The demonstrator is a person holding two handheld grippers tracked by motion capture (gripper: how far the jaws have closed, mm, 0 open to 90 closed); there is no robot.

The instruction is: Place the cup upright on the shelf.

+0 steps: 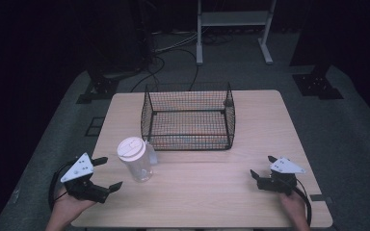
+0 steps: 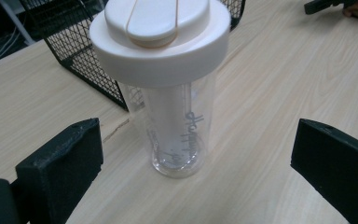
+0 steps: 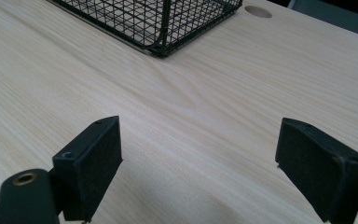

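Clear plastic cup point(image 1: 138, 161) with a white lid stands upright on the tabletop point(image 1: 212, 192), just in front of the wire basket point(image 1: 189, 115). The left gripper point(image 1: 107, 173), fingers spread, is nearer and faces it; the right gripper point(image 1: 262, 166) waits released, well apart.

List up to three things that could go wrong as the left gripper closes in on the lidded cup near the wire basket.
1. The clear cup is tall and narrow under a wide white lid; a nudge from one jaw of the open left gripper might tip it.
2. Its smooth wall could slip if gripped.
3. The wire basket stands just behind the cup, so a push forward may knock the cup against it.
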